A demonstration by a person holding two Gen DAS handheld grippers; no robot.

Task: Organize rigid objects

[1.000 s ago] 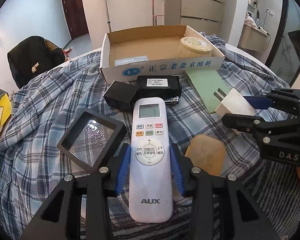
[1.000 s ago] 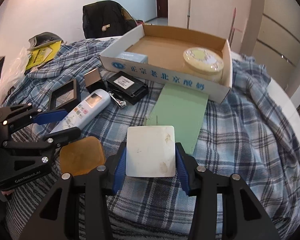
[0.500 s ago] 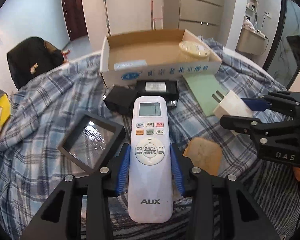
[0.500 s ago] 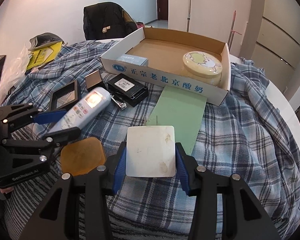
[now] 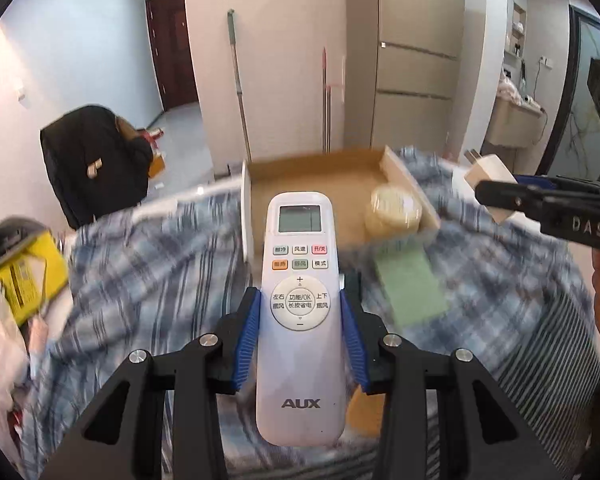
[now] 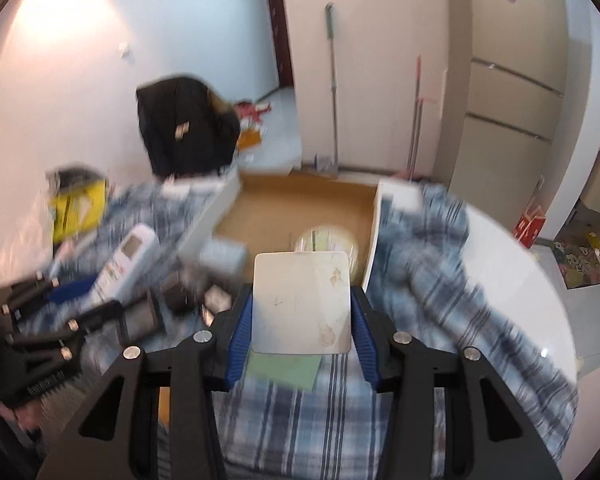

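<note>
My left tool [image 5: 300, 332] is clamped on one white AUX remote control [image 5: 300, 320], its blue pads pressing both long sides. The remote's long axis runs straight away from me along the fingers, logo end near, display end pointing at the cardboard box [image 5: 312, 184]. My right tool [image 6: 300, 320] is clamped on one white plug adapter [image 6: 302, 304], flat face up; from the left wrist view its prongs point up and to the left. Both things hang in the air above the counter, clear of the plaid cloth [image 5: 148, 264].

Counting what lies below: one amber pad [image 5: 364, 412] nearest, one green card [image 5: 412, 280] beyond it, then the one open box holding one round yellow tin [image 5: 394, 210] at its right end. From the right wrist view, one black frame [image 6: 140, 316] lies just past the left tool. The small dark items beside it are too blurred to count.

A second ago both tools sat low, with the remote and adapter resting on the cloth; both have since come up, each with its grip unchanged, and the box has slid lower and smaller in view.
</note>
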